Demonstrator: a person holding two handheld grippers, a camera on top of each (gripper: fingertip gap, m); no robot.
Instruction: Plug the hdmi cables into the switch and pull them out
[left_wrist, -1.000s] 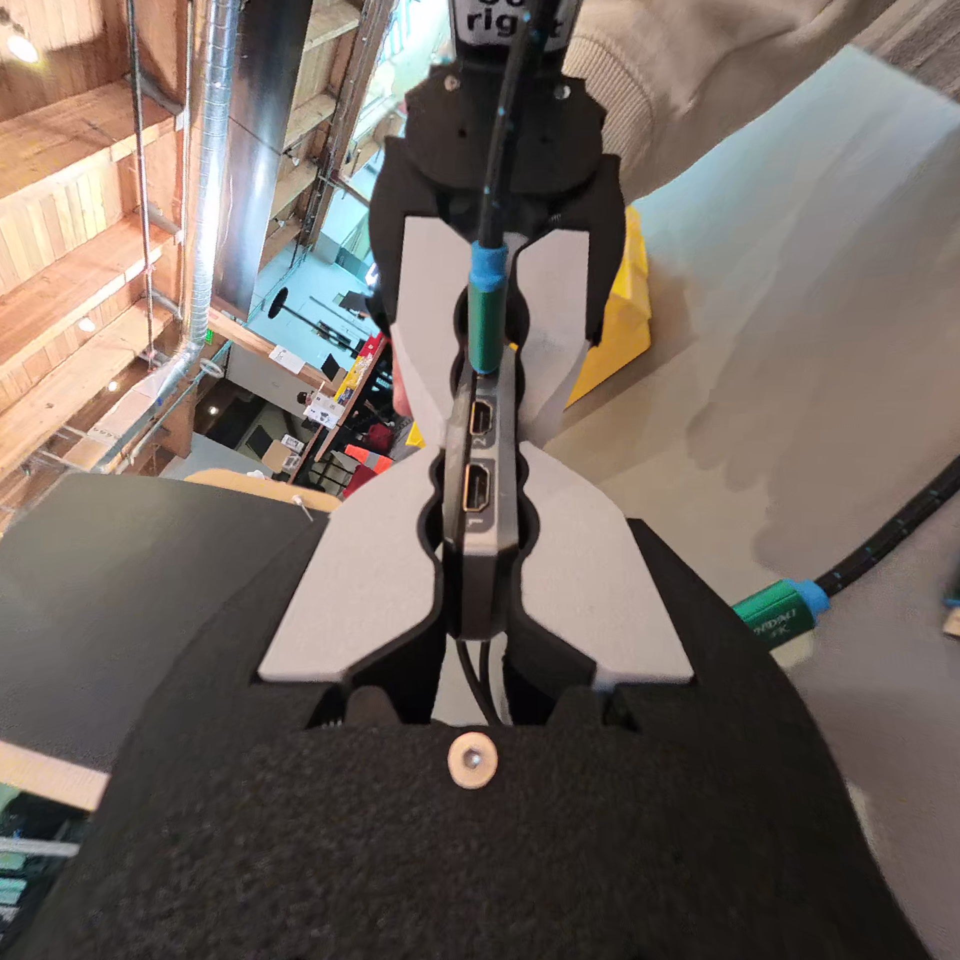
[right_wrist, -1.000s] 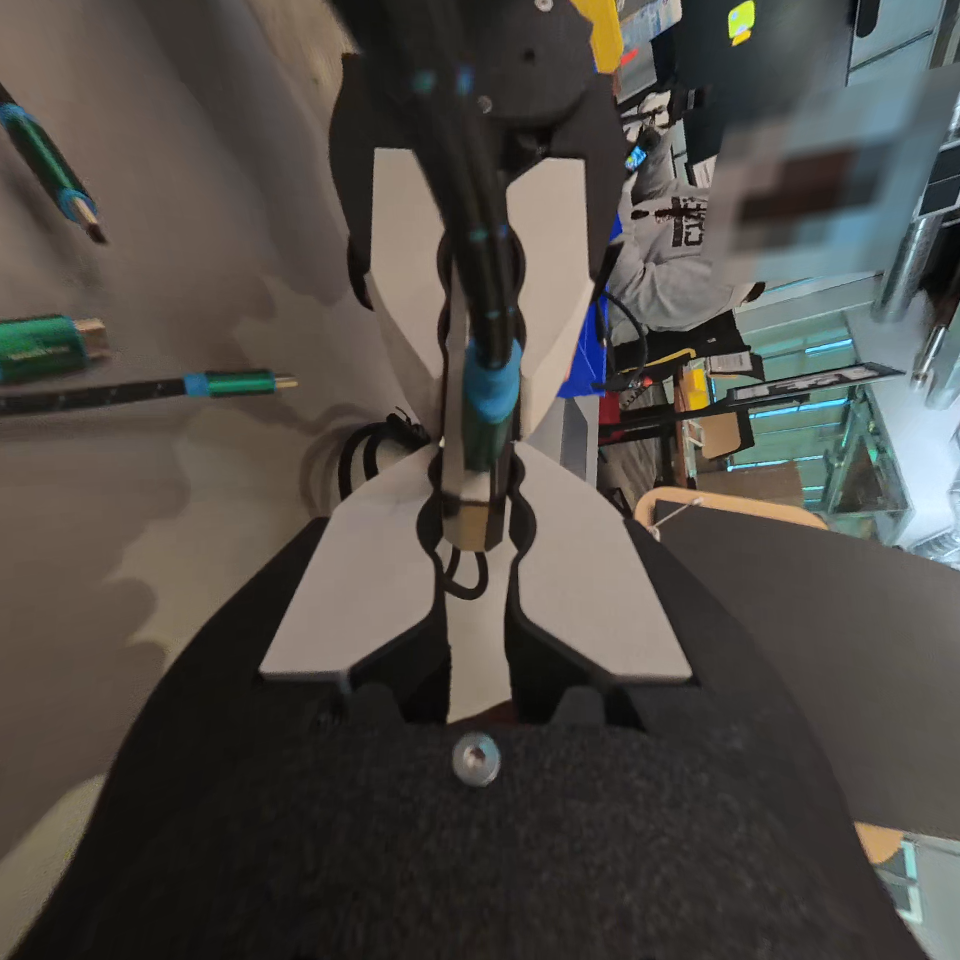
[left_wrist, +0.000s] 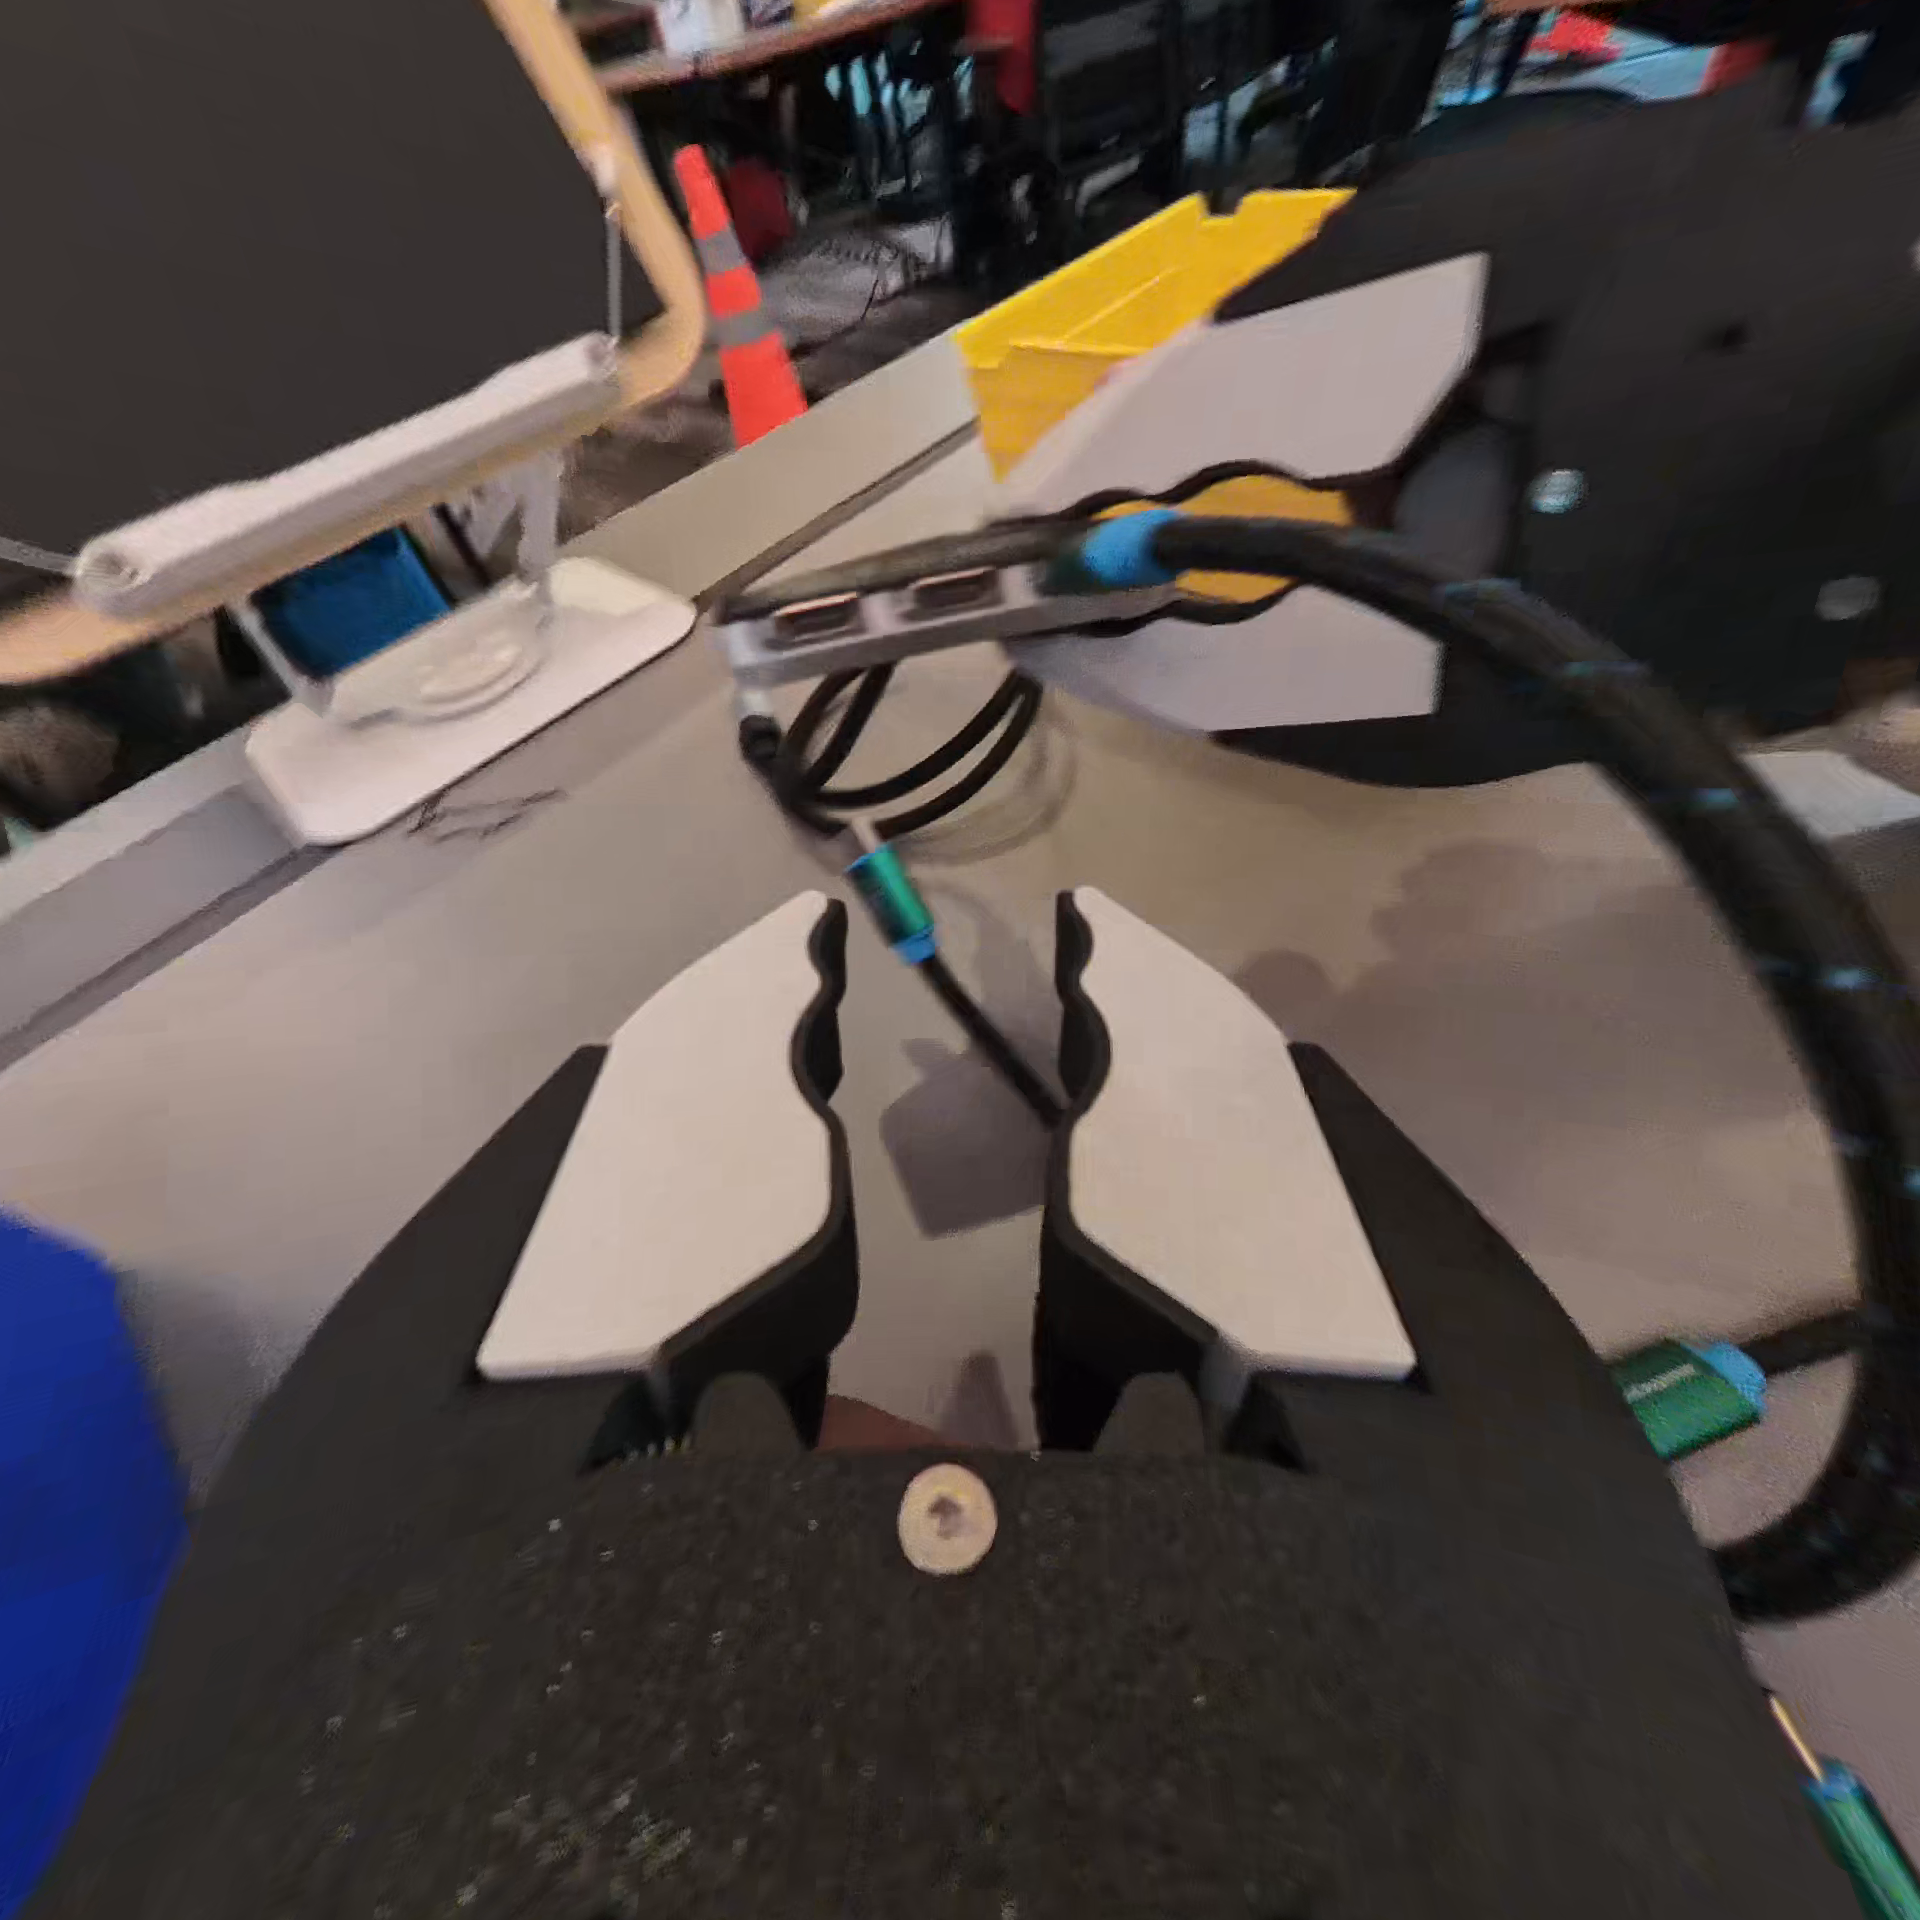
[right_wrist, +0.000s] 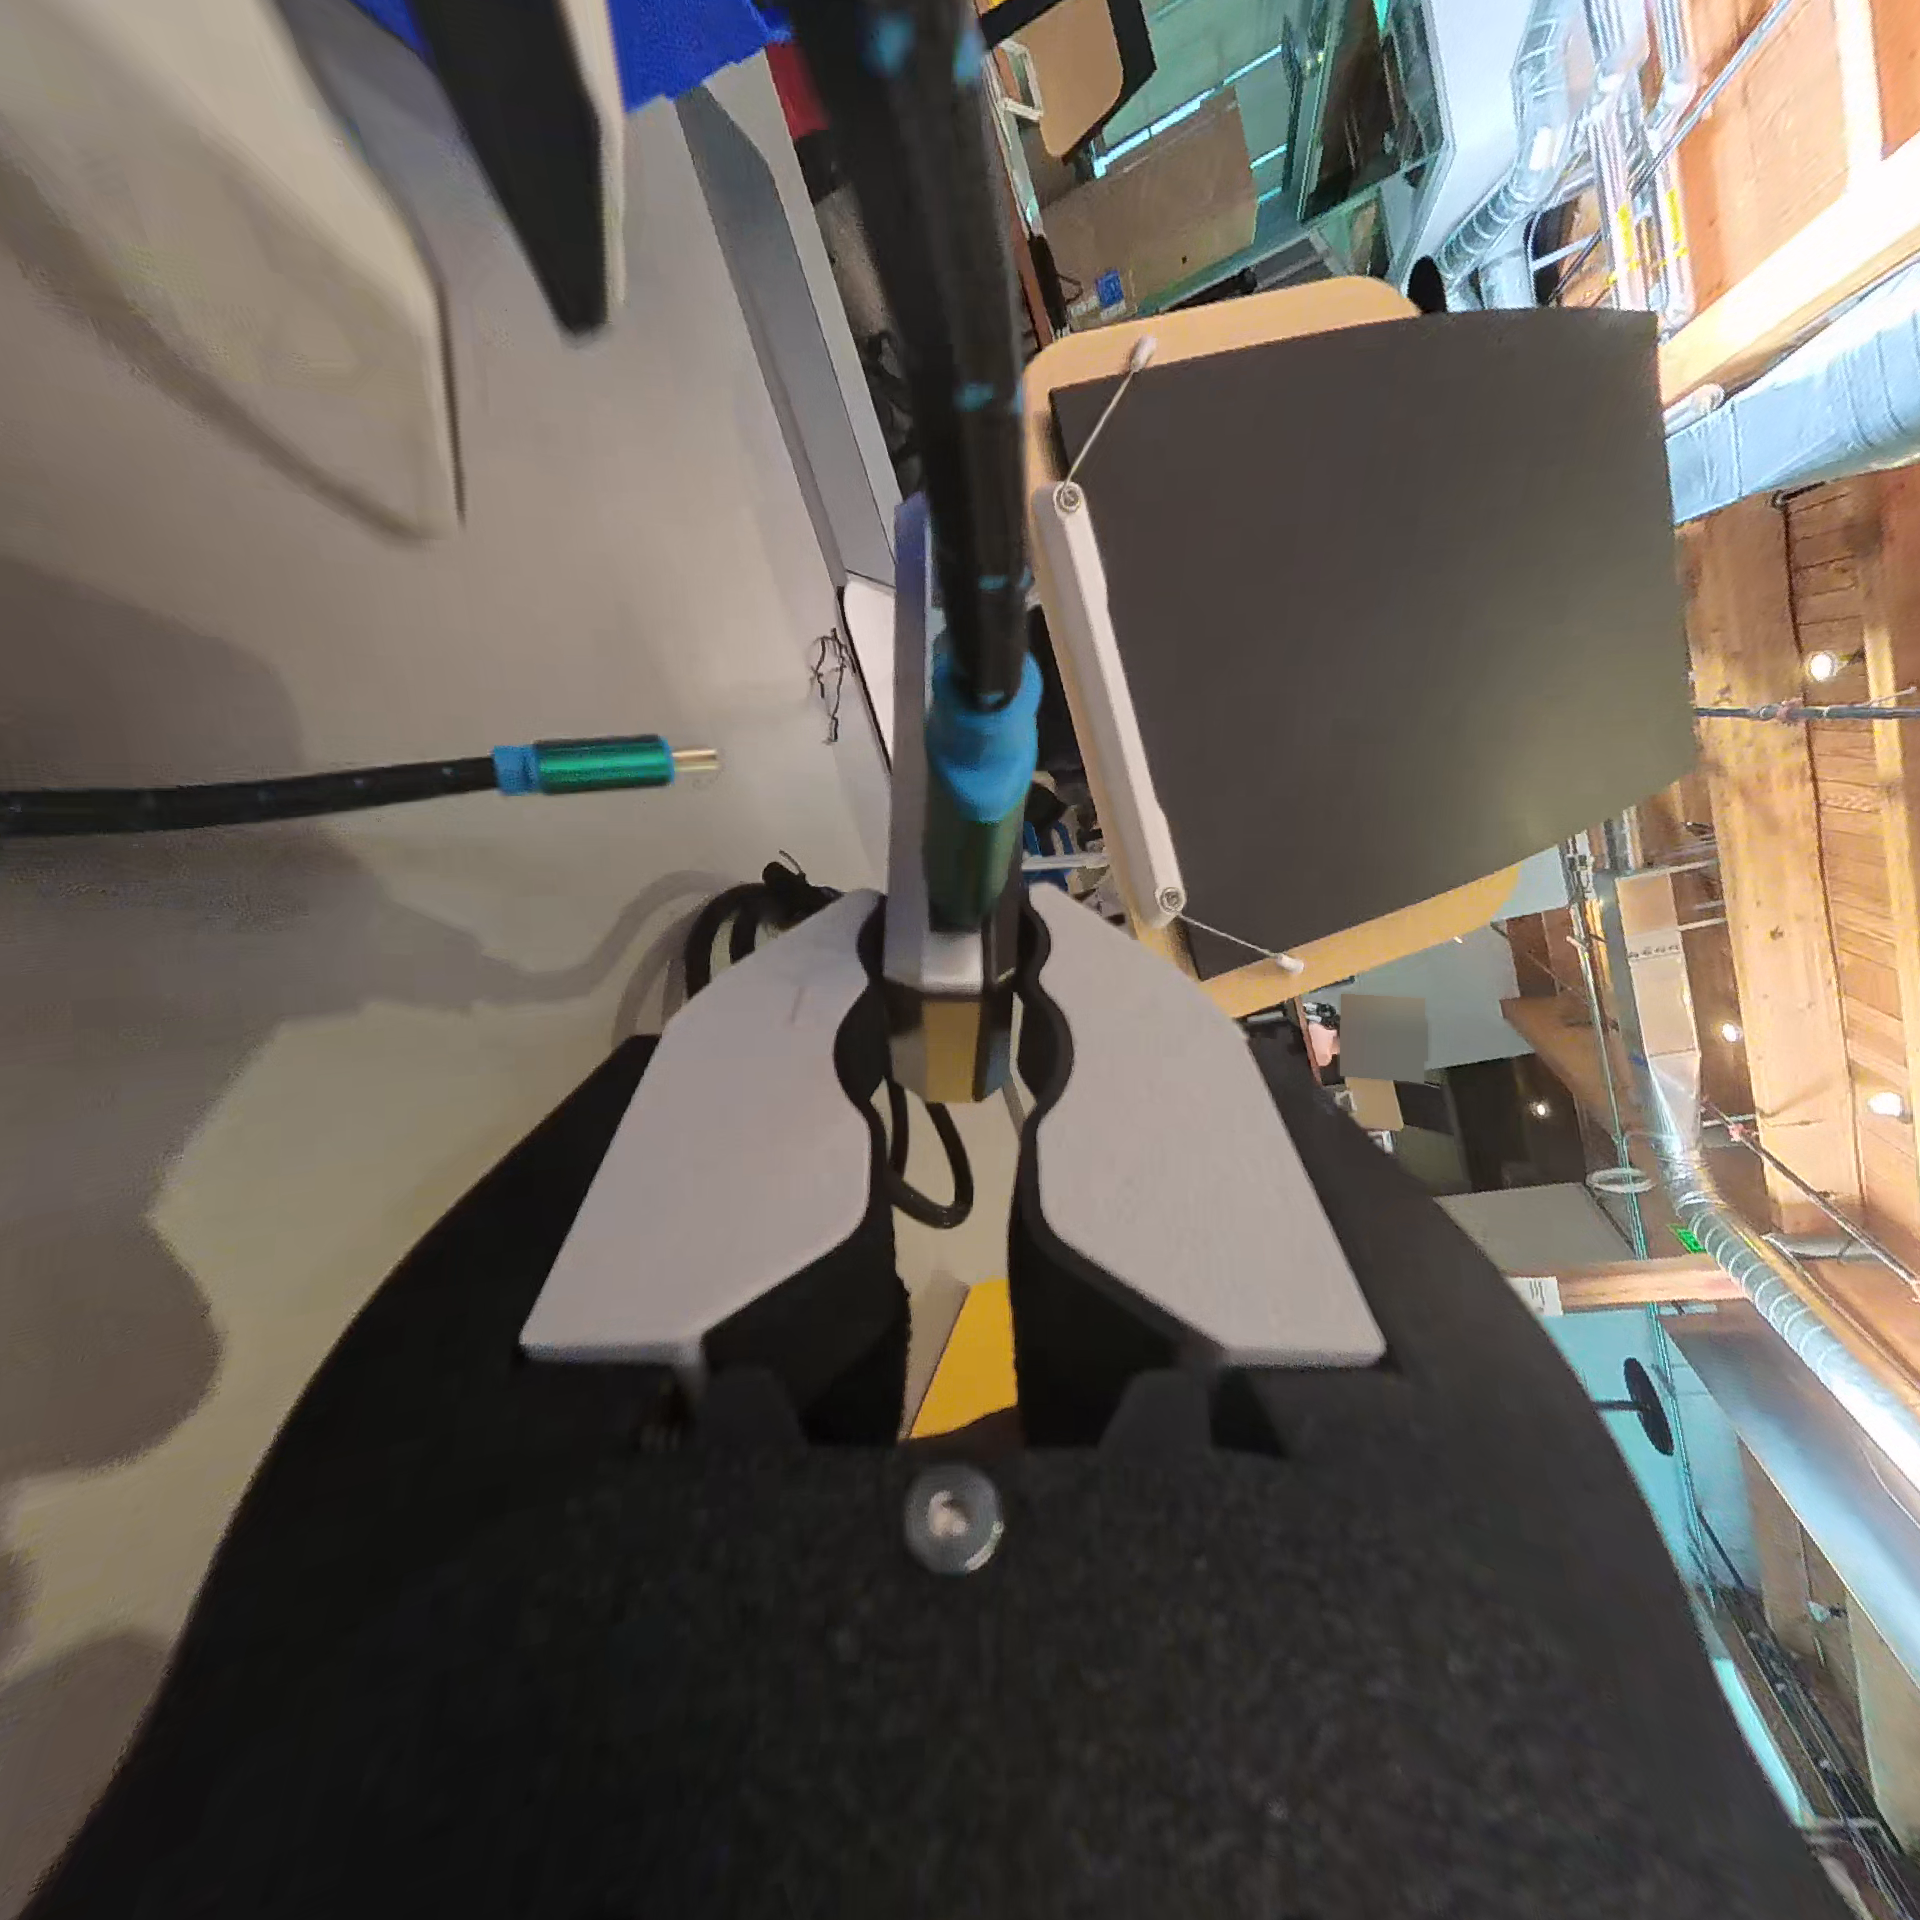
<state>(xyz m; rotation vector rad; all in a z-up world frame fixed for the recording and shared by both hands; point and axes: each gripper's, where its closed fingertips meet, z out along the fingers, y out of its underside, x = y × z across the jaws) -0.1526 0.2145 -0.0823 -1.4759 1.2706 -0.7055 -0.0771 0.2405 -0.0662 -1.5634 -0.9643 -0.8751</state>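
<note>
Clamping the grey switch by one end, the right gripper holds it above the table, one green-plugged cable seated in it. Left gripper, parted and empty, sits short of the switch; a second loose plug lies between them. One second earlier it gripped the switch's other end.

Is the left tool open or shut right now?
Open: the left tool shows a clear gap between its grey fingers, holding nothing.
</note>
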